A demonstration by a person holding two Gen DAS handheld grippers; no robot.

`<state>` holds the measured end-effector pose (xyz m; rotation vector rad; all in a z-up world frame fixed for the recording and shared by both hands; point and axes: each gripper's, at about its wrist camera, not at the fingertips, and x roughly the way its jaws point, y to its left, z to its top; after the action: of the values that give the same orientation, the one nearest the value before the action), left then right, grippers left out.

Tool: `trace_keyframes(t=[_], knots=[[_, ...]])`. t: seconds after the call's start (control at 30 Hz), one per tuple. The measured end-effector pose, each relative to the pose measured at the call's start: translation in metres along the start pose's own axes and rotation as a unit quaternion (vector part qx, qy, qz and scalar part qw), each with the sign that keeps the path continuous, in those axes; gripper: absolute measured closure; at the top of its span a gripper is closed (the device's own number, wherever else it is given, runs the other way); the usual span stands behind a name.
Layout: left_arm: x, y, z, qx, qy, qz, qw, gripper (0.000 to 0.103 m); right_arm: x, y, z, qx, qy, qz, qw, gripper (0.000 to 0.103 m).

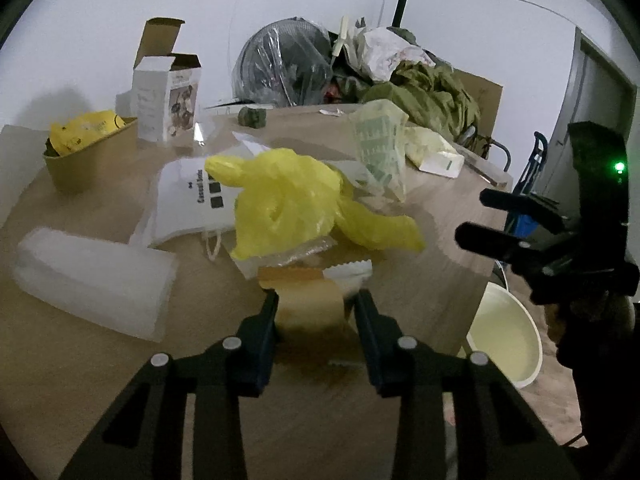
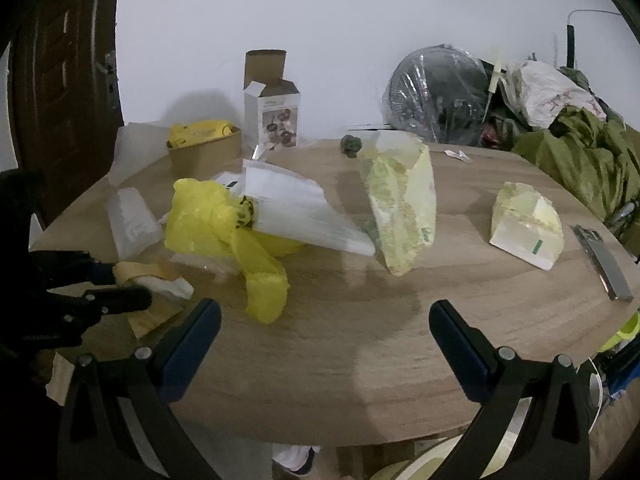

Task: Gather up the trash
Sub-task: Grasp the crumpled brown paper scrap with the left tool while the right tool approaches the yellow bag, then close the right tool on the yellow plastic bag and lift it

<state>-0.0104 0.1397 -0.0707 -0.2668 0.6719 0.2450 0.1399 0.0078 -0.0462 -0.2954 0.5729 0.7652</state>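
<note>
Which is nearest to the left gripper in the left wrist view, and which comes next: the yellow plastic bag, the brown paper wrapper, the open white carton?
1. Brown paper wrapper: between the fingers of the left gripper.
2. Yellow plastic bag: just beyond it, mid-table.
3. Open white carton: far left, by the wall.

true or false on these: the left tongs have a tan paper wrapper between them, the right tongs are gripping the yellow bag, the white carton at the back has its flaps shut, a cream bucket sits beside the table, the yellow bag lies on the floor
1. The left tongs have the tan paper wrapper between them. True.
2. The right tongs grip the crumpled yellow plastic bag. False: they stand open and empty over the wooden table.
3. The white printed carton has its flaps shut. False: its top flaps are open.
4. A cream plastic bucket sits beside the table, lower down. True.
5. The yellow bag lies on the floor. False: it lies on the table.
</note>
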Motion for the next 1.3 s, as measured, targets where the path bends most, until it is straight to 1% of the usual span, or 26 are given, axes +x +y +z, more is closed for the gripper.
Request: trace_keyframes(t=[0.17,0.33,0.53,0.6,0.67,0.77,0.87,0.93,1.03,1.1,1.2,1.3], knots=[[-0.015,0.008,0.003,-0.004,-0.02,-0.001,0.9998,0.067,0.01,0.012,0.006,-0.008,0.002,0.011,1.0,0.0],[-0.034,0.02,0.008,-0.009,-0.046,0.009,0.9989,0.067,0.024,0.026,0.011,-0.014,0.012,0.023,1.0,0.0],[-0.056,0.037,0.009,-0.016,-0.075,0.041,0.9962,0.067,0.041,0.043,0.017,-0.017,0.026,0.03,0.999,0.0],[-0.061,0.041,0.007,-0.021,-0.081,0.047,0.9954,0.067,0.047,0.048,0.02,-0.021,0.028,0.033,0.999,0.001],[-0.066,0.046,0.005,-0.028,-0.087,0.055,0.9943,0.067,0.052,0.051,0.02,-0.023,0.031,0.036,0.999,0.003],[-0.069,0.05,0.004,-0.034,-0.089,0.064,0.9934,0.067,0.063,0.055,0.022,-0.029,0.036,0.031,0.998,0.005],[-0.073,0.054,0.002,-0.039,-0.092,0.072,0.9924,0.067,0.073,0.056,0.024,-0.029,0.044,0.033,0.998,0.012],[-0.076,0.055,0.0,-0.041,-0.096,0.076,0.9916,0.067,0.079,0.056,0.023,-0.029,0.051,0.035,0.998,0.023],[-0.081,0.057,-0.001,-0.044,-0.102,0.083,0.9904,0.067,0.087,0.057,0.021,-0.03,0.06,0.038,0.997,0.033],[-0.082,0.058,-0.002,-0.046,-0.102,0.087,0.99,0.067,0.089,0.059,0.02,-0.033,0.063,0.042,0.997,0.036],[-0.084,0.06,-0.004,-0.049,-0.1,0.092,0.9895,0.067,0.091,0.063,0.022,-0.038,0.061,0.049,0.996,0.038],[-0.087,0.059,-0.005,-0.051,-0.104,0.095,0.9888,0.067,0.092,0.067,0.023,-0.047,0.06,0.052,0.996,0.048]])
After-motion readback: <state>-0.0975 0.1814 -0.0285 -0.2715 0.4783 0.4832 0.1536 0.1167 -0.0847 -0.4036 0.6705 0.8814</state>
